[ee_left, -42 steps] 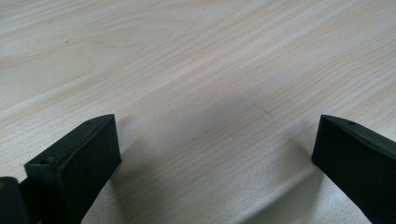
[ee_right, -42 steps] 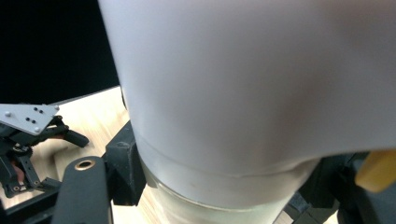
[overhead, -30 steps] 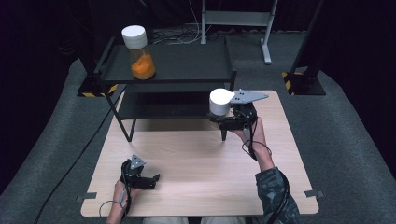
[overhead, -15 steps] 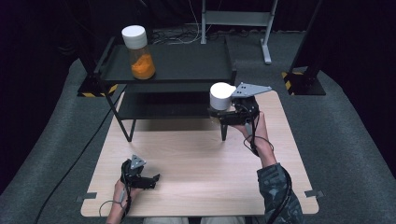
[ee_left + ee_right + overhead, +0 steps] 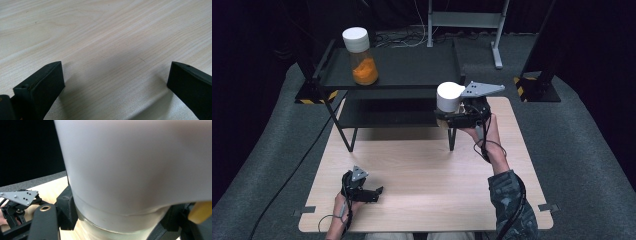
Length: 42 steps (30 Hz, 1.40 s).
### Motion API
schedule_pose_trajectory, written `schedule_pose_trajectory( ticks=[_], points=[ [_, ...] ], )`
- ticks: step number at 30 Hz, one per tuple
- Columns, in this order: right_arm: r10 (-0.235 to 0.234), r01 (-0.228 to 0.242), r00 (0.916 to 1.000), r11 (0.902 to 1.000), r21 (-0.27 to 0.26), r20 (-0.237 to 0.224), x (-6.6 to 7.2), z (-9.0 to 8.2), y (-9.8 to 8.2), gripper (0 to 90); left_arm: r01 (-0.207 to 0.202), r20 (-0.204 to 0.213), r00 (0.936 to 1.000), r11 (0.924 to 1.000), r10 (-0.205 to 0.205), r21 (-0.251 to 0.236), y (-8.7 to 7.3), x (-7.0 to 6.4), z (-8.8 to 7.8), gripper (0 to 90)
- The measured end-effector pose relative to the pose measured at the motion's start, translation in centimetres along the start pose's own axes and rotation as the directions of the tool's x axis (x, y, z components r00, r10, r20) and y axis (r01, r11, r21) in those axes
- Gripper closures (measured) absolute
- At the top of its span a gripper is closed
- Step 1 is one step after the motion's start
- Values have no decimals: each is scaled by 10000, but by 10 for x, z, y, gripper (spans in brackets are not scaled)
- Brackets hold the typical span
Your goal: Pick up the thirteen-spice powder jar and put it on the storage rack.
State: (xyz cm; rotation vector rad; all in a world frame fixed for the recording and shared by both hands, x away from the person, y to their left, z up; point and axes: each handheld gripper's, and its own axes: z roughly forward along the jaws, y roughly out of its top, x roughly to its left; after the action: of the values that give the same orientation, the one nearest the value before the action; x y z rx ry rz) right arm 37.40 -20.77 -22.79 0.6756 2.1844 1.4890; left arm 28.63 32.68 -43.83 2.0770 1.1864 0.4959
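Right gripper [image 5: 451,119]: fingers clamped on white-lidded jar [image 5: 448,97], held above table [image 5: 422,200] at shelf's [image 5: 412,65] front right corner. Left gripper [image 5: 373,192]: fingers spread wide, nothing between, resting low on table.

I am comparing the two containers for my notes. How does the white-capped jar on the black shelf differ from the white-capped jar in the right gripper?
The clear white-capped jar on the shelf stands free on the top tier of the black metal shelf, while the white-capped jar in the grip is clamped in the right gripper, in front of the shelf. The shelf jar shows orange contents; the held jar's contents are mostly hidden. Both stand upright and have round white caps.
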Motion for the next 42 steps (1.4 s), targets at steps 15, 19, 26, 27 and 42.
schedule_pose_trajectory(
  ticks=[15,19,26,27,42],
  points=[
    [-127,126,9998,9999,-57,-147,-3,-4,21,307,-5,2,10000,10000,5,1,0,0,0,5],
    [-158,156,9997,9998,-98,-210,-5,-4,25,307,0,-1,10000,10000,0,-2,0,0,0,5],
    [-113,111,9997,9999,-113,-204,-6,-5,30,307,4,0,10000,10000,-4,0,0,0,0,5],
    [-118,115,9997,9999,-126,-207,-6,-5,30,307,6,-1,10000,10000,-6,-3,0,0,0,5],
    [-125,115,9992,9996,-271,-367,-10,-8,42,307,-6,-2,10000,10000,6,6,0,0,0,5]
  ],
)
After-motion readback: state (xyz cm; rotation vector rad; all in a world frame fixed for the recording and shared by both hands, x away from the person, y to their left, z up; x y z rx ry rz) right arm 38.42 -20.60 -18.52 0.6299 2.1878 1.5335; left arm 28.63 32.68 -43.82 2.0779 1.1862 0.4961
